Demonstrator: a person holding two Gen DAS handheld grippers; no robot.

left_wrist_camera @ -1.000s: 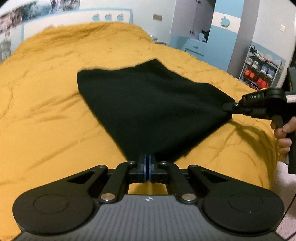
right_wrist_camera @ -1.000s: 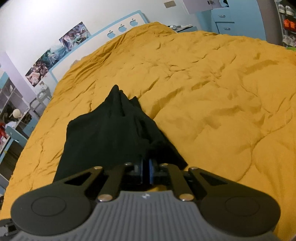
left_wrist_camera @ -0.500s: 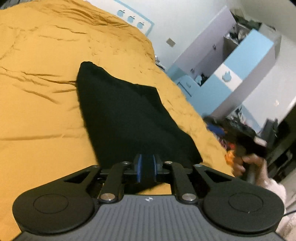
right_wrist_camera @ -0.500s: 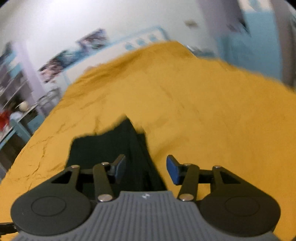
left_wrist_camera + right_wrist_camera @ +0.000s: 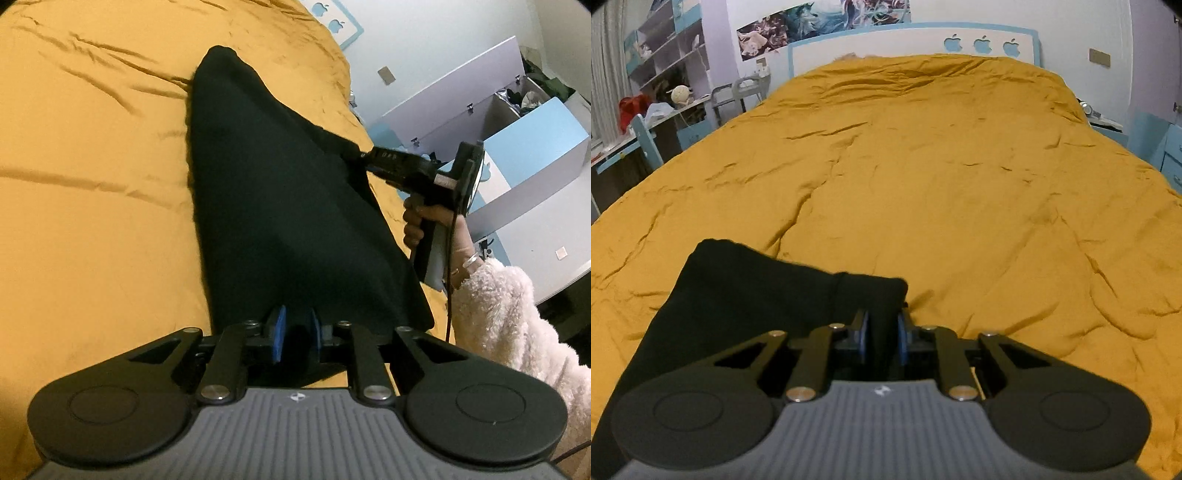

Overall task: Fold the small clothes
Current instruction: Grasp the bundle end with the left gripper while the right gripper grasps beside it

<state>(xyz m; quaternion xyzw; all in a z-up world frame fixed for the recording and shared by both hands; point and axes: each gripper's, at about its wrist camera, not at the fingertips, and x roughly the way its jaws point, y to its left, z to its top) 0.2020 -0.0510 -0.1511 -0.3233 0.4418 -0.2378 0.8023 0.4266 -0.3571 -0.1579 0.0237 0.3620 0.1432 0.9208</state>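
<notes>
Black garment [image 5: 280, 206] spread across the yellow bedspread [image 5: 92, 206] mid-frame, left tool [image 5: 295, 330] opening with cloth between its pads, right tool [image 5: 882, 332] closing on the garment's right corner

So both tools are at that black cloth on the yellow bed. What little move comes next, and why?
Probably finish the right hand-held gripper's pinch: its jaws are closing on a corner of the black cloth. The left hand-held gripper is opening with the near edge between its jaws.
</notes>
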